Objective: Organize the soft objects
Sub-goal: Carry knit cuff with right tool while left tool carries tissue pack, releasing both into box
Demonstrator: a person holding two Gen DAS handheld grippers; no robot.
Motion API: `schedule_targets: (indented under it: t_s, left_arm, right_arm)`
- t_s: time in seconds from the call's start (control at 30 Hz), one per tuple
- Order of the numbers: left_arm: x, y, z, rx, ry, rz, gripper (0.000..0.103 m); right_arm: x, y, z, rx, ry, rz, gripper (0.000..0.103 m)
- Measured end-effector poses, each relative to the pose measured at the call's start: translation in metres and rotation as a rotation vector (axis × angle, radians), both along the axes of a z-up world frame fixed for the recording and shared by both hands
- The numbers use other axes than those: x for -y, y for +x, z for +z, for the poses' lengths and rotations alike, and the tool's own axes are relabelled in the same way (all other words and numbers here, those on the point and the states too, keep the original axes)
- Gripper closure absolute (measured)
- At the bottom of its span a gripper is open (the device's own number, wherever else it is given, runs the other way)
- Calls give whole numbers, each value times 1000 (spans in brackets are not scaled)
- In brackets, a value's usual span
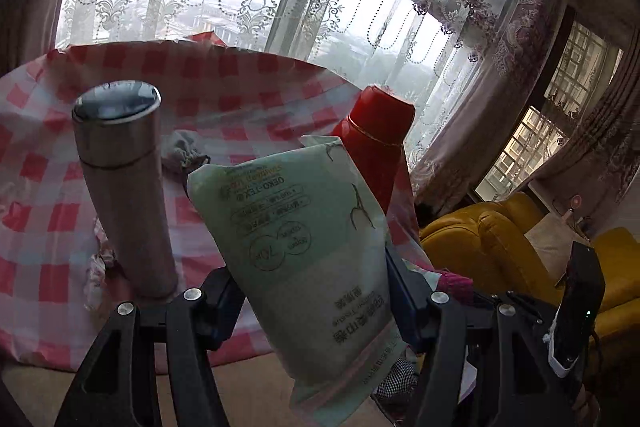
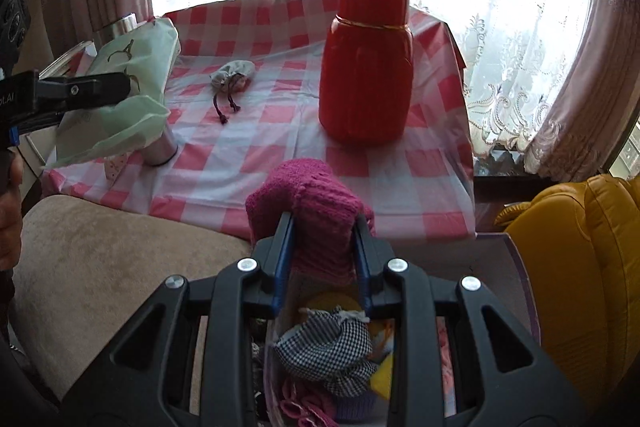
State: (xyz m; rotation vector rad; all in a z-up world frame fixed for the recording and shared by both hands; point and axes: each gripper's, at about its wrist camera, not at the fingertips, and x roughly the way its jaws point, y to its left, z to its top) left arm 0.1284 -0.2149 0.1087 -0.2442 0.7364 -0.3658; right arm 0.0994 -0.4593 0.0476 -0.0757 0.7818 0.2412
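Note:
My left gripper (image 1: 316,267) is shut on a pale green tissue pack (image 1: 304,227), which tilts up over the near edge of the table. The right wrist view shows the same pack (image 2: 132,87) at the far left, with a left finger (image 2: 100,87) across it. My right gripper (image 2: 324,227) is shut on a magenta knitted cloth (image 2: 312,203). It hangs above a box (image 2: 496,267) that holds a black-and-white checked pouch (image 2: 332,347) and other soft things. A small grey drawstring pouch (image 2: 232,73) lies on the pink checked tablecloth (image 2: 260,155).
A steel flask (image 1: 124,187) stands at the table's left and a red flask (image 2: 366,67) at its right. A beige cushion (image 2: 120,267) lies in front of the table, a yellow armchair (image 2: 580,267) to the right. Lace curtains (image 2: 520,67) hang behind.

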Motion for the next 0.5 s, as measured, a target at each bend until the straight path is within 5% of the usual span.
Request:
schedule_targets:
  t_s: [0.5]
  left_arm:
    - [105,-49,-73,-203,32,-242,39]
  right_arm:
    - [81,-48,-41,-90,-29,-176,71]
